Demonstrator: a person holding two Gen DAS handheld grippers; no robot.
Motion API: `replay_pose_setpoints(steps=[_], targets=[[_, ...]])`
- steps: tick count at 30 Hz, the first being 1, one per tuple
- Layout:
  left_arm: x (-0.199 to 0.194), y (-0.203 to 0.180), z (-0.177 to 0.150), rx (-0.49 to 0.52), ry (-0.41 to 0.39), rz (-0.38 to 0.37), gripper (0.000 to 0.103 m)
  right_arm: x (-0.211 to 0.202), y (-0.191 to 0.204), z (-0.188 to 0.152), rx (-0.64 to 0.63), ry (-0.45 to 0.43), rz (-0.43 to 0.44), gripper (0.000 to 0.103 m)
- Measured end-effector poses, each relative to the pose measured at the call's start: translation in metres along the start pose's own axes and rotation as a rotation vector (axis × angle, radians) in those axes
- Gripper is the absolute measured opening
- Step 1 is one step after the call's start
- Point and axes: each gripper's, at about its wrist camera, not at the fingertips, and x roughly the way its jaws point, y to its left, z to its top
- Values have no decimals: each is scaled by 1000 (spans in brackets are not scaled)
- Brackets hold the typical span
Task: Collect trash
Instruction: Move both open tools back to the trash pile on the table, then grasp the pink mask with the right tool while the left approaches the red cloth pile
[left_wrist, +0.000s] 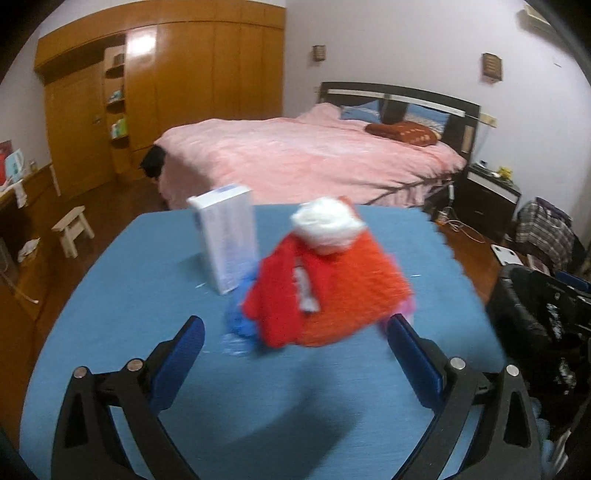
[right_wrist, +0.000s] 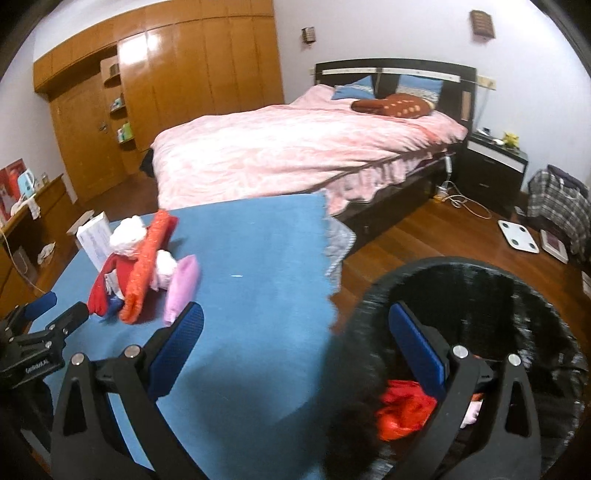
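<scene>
1. While our left tool (left_wrist: 295, 332) hangs low over the blue worktop (left_wrist: 147, 295), its two blue-padded fingers (left_wrist: 184, 347) are spread wide with nothing between them.
2. Just beyond that released tool lies the trash heap (left_wrist: 325, 288): an orange netted piece, a red wrapper on its left, a white crumpled wad (left_wrist: 325, 225) on top and a bit of blue plastic (left_wrist: 240, 321) at the near left edge. It is blurred, so we cannot tell finer details.
3. A white box (left_wrist: 227, 236) stands upright on the worktop, just left of the heap and touching or nearly touching it.
4. From the right wrist view, the same heap (right_wrist: 136, 273) sits at the far left of the worktop, with a pink piece (right_wrist: 183, 288) lying on its right side and the left tool (right_wrist: 55, 314) near it.
5. Our right tool (right_wrist: 295, 332) is also released, fingers wide apart and empty, and it hovers over the right edge of the worktop and the black-lined bin (right_wrist: 535, 314).
6. Inside that bin, at the near part, we see red crumpled trash (right_wrist: 402, 410) and a small pale pink scrap beside it.
7. Beyond the worktop stand a bed (right_wrist: 277, 155) with pink covers and a wooden wardrobe (right_wrist: 184, 66).
</scene>
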Motion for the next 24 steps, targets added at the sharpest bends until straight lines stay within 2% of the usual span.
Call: replay_pose_setpoints(steps=[11,24], targets=[[18,40,-9,-33,9,60,97,69,55,-7,-62,82,44,98],[28,60,-20,-60,34,73,97,96,84,-6,-101,138,73,97]])
